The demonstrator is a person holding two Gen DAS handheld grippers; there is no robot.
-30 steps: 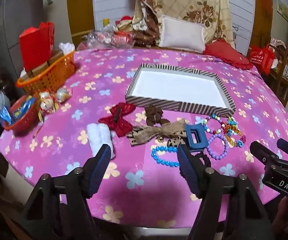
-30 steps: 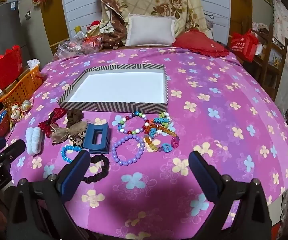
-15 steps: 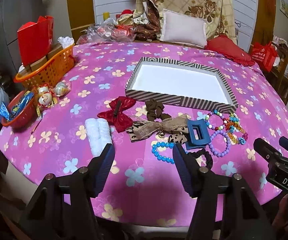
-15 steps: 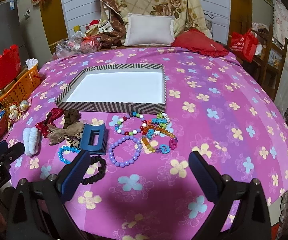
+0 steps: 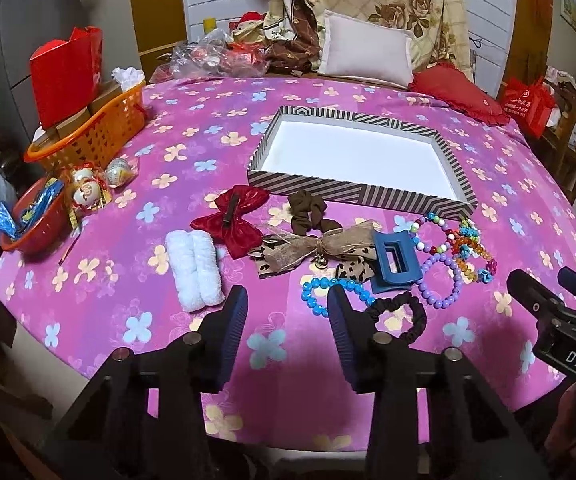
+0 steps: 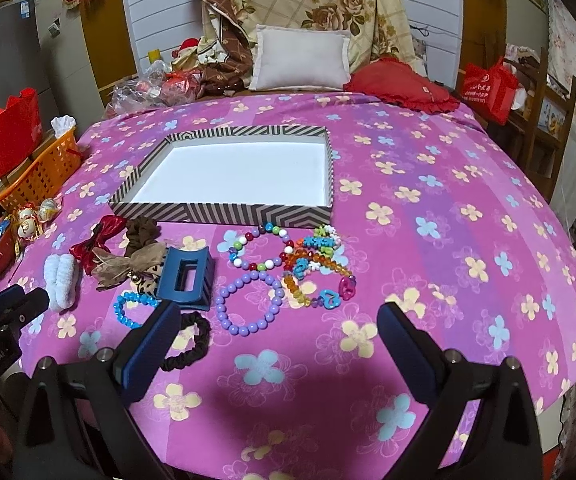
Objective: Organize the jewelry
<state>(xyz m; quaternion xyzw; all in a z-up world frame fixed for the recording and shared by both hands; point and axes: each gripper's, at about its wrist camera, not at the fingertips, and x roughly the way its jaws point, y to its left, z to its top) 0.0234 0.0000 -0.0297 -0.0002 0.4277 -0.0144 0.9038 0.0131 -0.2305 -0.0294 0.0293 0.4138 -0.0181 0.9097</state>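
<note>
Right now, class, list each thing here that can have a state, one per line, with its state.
left gripper: open, holding nothing
right gripper: open wide, holding nothing
striped box: lidless, nothing inside
blue claw clip: lying flat on the cloth
purple bead bracelet: outside the box
black hair tie: outside the box

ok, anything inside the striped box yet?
Nothing visible: the striped box shows only its bare white floor. The strip just behind its near wall is hidden in both views. The bracelets and blue hair claw lie on the cloth outside.
</note>
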